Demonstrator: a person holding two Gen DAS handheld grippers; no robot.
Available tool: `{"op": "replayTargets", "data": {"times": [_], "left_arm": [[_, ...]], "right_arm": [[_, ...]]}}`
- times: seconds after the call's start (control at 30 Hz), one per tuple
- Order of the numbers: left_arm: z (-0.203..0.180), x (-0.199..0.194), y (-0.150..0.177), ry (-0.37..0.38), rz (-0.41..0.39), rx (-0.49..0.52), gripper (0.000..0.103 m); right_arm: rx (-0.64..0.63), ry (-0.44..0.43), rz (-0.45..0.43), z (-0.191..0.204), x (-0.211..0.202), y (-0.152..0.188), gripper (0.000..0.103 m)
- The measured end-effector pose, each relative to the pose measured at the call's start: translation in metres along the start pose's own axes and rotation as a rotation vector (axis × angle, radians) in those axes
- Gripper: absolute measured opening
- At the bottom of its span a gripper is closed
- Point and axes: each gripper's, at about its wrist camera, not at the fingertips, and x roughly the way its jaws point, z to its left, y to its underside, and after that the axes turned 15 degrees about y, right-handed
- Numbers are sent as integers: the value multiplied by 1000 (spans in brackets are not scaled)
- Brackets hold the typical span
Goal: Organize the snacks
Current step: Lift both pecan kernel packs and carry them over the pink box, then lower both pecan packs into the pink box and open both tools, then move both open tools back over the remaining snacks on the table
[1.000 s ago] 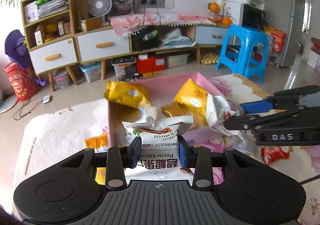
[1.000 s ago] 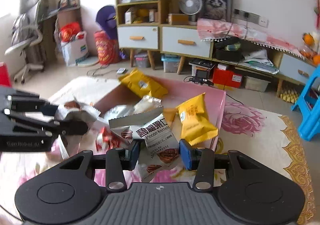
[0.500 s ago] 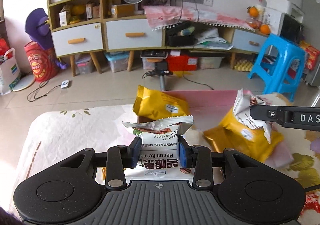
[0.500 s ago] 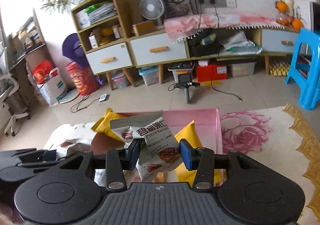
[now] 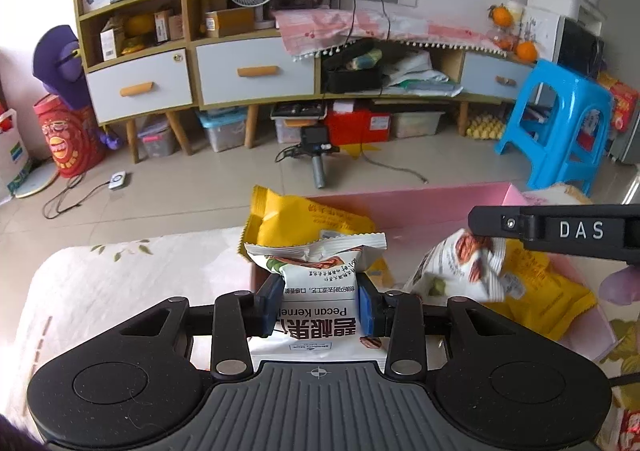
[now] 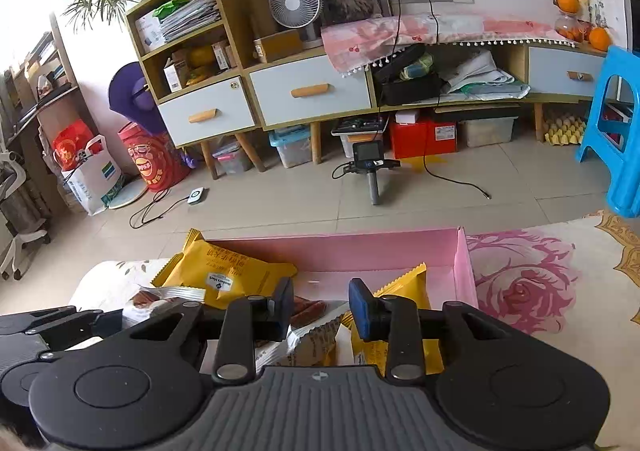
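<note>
A white pecan-kernel packet (image 5: 320, 279) stands upright between the blue pads of my left gripper (image 5: 320, 299), just in front of the pink box (image 5: 420, 203). The pads still touch it while the jaws are opening. My right gripper (image 6: 322, 303) hangs over the pink box (image 6: 360, 251), jaws closing with nothing between the pads. A second pecan packet (image 6: 308, 339) lies just below them; in the left wrist view this second pecan packet (image 5: 452, 271) sits under the right gripper's finger (image 5: 496, 221). Yellow packets (image 6: 224, 271) (image 6: 404, 287) lie in the box.
The box rests on a floral cloth (image 6: 520, 283) whose far edge drops to a tiled floor. A low cabinet with drawers (image 6: 308, 91) lines the back wall, and a blue stool (image 5: 560, 123) stands at the right. A red packet (image 5: 628, 427) lies near the cloth's front right.
Both grippers moved toward the pink box's far side. The right gripper's pecan packet slipped out from between its pads, which now stand closer together. The left gripper still carries its packet.
</note>
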Motion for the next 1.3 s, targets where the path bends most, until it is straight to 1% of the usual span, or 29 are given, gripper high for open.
{"op": "replayTargets", "data": {"times": [0.07, 0.1, 0.13, 0.17, 0.2, 0.23, 0.37, 0.43, 0.53, 0.67, 0.77, 0.83, 0.97, 1.07, 1.13, 1.3], "left_arm": [[-1, 0, 0, -5, -13, 2, 41], [-2, -1, 1, -9, -18, 5, 45], [-3, -2, 1, -8, -21, 6, 54], [-4, -4, 1, -9, -24, 7, 59], [-5, -6, 2, -8, -28, 9, 64], [-7, -8, 3, -7, -30, 14, 66], [-12, -18, 4, -3, -26, 17, 72], [-14, -24, 6, -3, -25, 15, 77], [-18, -33, 9, -1, -16, 16, 78], [-25, -47, 13, -7, -7, 27, 81], [-29, -59, 16, -3, -3, 24, 84], [-31, -67, 19, 0, -2, 21, 85], [-35, -81, 24, 4, 3, 18, 86], [-37, -92, 27, 10, 16, 14, 90], [-38, -99, 30, 8, 21, 14, 92], [-37, -114, 38, 0, 42, -3, 96]], "right_arm": [[-2, 3, -7, 0, -2, -2, 25], [-2, 4, -12, 0, -4, -2, 25], [-1, 6, -16, 1, -6, -3, 26], [1, 5, -17, 0, -7, -3, 28], [3, 5, -17, -1, -9, -4, 32], [4, 4, -17, -1, -10, -4, 35], [0, 3, -19, -3, -19, -5, 45], [-5, 3, -24, -3, -26, -5, 53], [-16, 9, -28, -2, -36, -5, 61], [-27, 6, -45, -3, -54, -5, 68], [-34, 6, -52, -3, -67, -1, 73], [-35, 10, -52, -4, -73, 1, 79], [-30, 13, -45, -8, -85, 7, 83], [-31, 10, -40, -11, -94, 10, 85], [-38, 10, -38, -12, -100, 14, 89], [-44, 8, -28, -17, -113, 20, 91]]}}
